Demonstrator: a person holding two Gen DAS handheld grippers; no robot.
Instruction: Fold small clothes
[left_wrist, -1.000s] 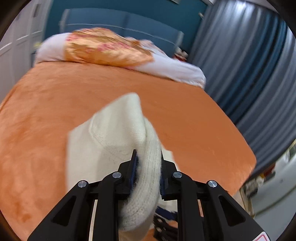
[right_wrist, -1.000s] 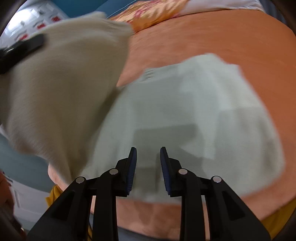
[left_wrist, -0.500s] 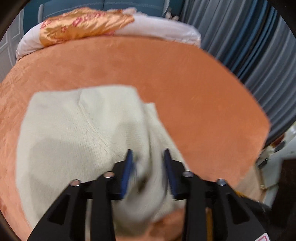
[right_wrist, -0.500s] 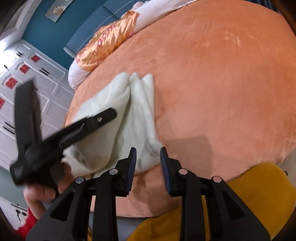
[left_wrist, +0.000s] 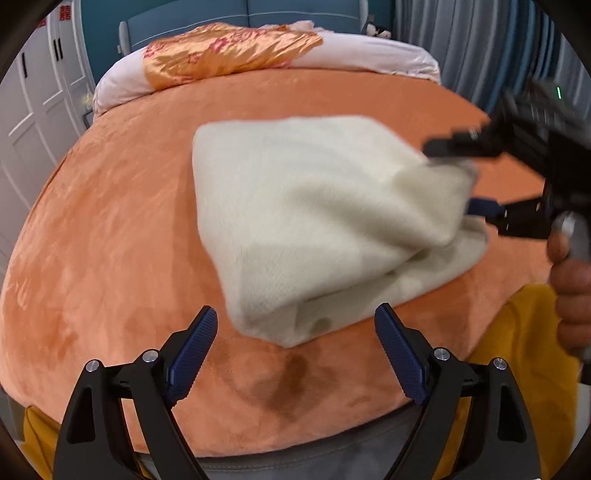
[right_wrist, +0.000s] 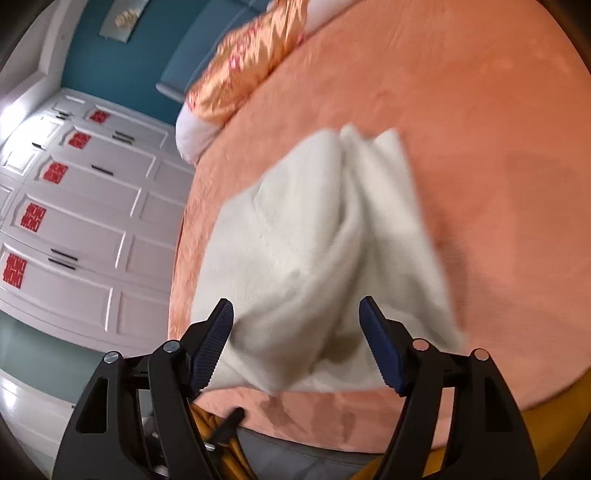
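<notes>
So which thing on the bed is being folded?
Start at the big bed with the orange blanket. Near its front edge lies a cream knitted garment, folded over. It is the only pale, loose thing on the blanket; the pillows lie at the far end.

Cream knit (left_wrist: 314, 221) on orange bedspread (left_wrist: 110, 258)

A cream knitted garment (left_wrist: 317, 221) lies bunched and partly folded on the orange bed — middle to right of the left wrist frame. Its near edge is doubled over in soft layers; in the right wrist frame it (right_wrist: 314, 266) fills the centre, blurred.
</notes>
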